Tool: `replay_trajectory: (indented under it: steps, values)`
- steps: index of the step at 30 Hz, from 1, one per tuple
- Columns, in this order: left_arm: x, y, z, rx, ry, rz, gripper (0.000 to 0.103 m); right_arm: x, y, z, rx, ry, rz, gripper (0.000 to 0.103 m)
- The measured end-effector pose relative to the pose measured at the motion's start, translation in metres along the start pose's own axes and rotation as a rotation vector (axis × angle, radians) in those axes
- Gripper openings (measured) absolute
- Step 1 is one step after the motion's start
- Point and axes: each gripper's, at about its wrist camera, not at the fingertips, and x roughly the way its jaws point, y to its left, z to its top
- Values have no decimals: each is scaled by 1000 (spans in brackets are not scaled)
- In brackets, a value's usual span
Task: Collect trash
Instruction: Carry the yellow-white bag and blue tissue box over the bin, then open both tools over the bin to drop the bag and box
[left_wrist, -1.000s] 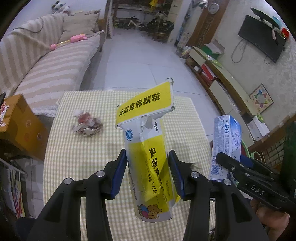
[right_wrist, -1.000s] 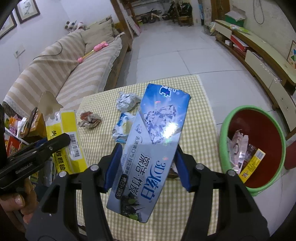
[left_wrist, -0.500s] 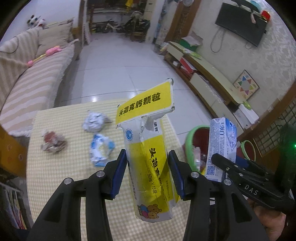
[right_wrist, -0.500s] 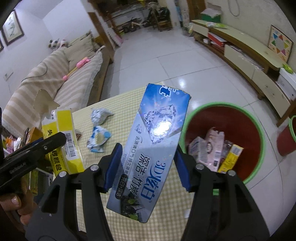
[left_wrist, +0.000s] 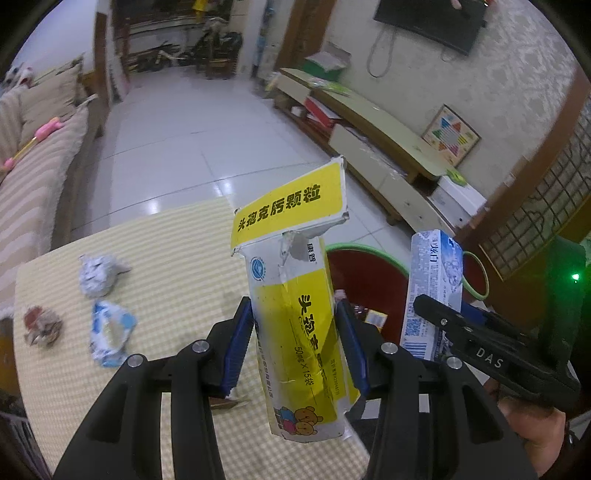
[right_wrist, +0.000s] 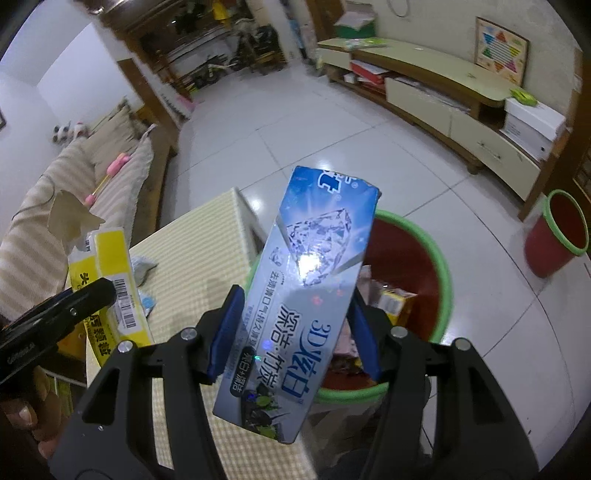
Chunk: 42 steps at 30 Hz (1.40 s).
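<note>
A torn yellow medicine box (left_wrist: 299, 332) is clamped upright in the left gripper (left_wrist: 295, 343), the jaws closed against its two narrow sides just below the middle, so that its ripped top flap stands above them and its base hangs free below. A blue toothpaste box (right_wrist: 306, 310) is pinched the same way in the right gripper (right_wrist: 291, 332), the jaws shut on its long edges and its upper end tilted forward. Both boxes are gripped across their width, presumably because the flattened cardboard gives least there and a simple opening of the jaws would let them drop end-first.

The toothpaste box is carried over the near rim of the red bin with a green rim (right_wrist: 443, 280), which stands on the floor just beside the bench (left_wrist: 177, 258) and already holds several cartons. The medicine box is held over the bench edge, with the bin partly hidden behind it in the left view, so it appears to need carrying a little further right before release.

Three crumpled pieces are left on the checked cloth: a silver wrapper ball (left_wrist: 98, 277), a blue-and-white packet (left_wrist: 110, 332) and a reddish wrapper (left_wrist: 42, 326). A second, smaller red bin (right_wrist: 557, 232) stands well apart on the tiles.
</note>
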Motion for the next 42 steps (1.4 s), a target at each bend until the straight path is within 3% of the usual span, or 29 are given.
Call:
replay_trajectory:
  steps: [13,27,28,32,35,42]
  values:
    - [52,-52,13,97,59,-38,45,21,-49,2,55,35,-31,54]
    - [82,-64,12,143,114,-32,49,38,-58,-2,62,72,-39,55]
    - [83,-64,12,145,114,-30,51,39,-58,-3,62,76,-40,56]
    - [79,-60,12,135,91,-19,79,41,-55,-5,60,85,-48,62]
    - [75,-52,10,115,84,-13,83,40,-49,-4,57,73,-57,78]
    - [50,-25,4,67,54,5,91,27,-29,-3,20,39,-58,92]
